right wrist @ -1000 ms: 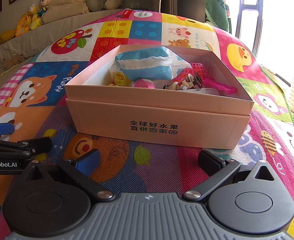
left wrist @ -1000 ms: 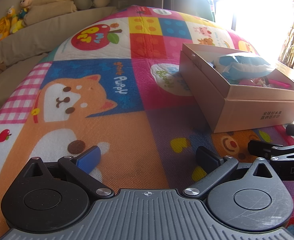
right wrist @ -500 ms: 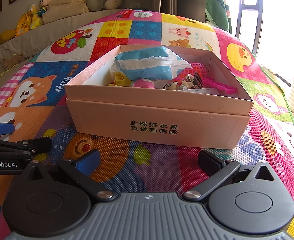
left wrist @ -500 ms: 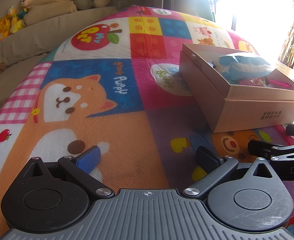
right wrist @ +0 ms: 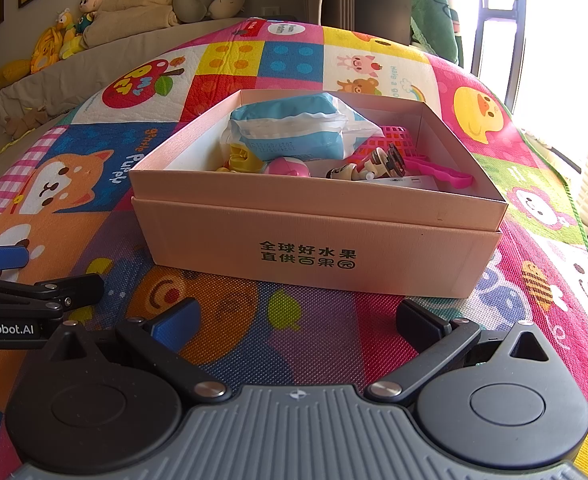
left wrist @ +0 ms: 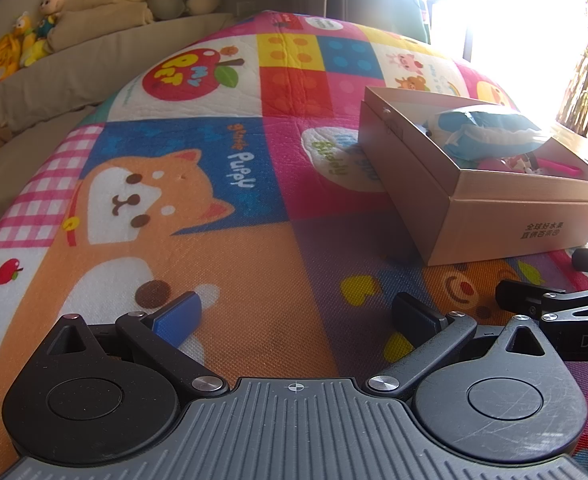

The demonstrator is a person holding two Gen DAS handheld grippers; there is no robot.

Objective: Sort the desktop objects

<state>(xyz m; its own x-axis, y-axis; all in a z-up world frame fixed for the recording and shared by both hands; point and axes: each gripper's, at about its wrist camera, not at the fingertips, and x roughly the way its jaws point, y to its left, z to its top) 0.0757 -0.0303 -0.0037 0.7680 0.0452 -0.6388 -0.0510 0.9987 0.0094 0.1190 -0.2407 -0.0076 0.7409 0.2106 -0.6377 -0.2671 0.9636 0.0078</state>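
Comparing against the frames a second earlier, no change is noted — left gripper (left wrist: 296,314) and right gripper (right wrist: 296,316) spread apart, empty; toys already gathered in cardboard box (right wrist: 318,236) on mat (left wrist: 254,280) — sorting judged finished.

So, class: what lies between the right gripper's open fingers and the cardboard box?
Only bare play mat between the right gripper and the cardboard box, shown in the right wrist view.
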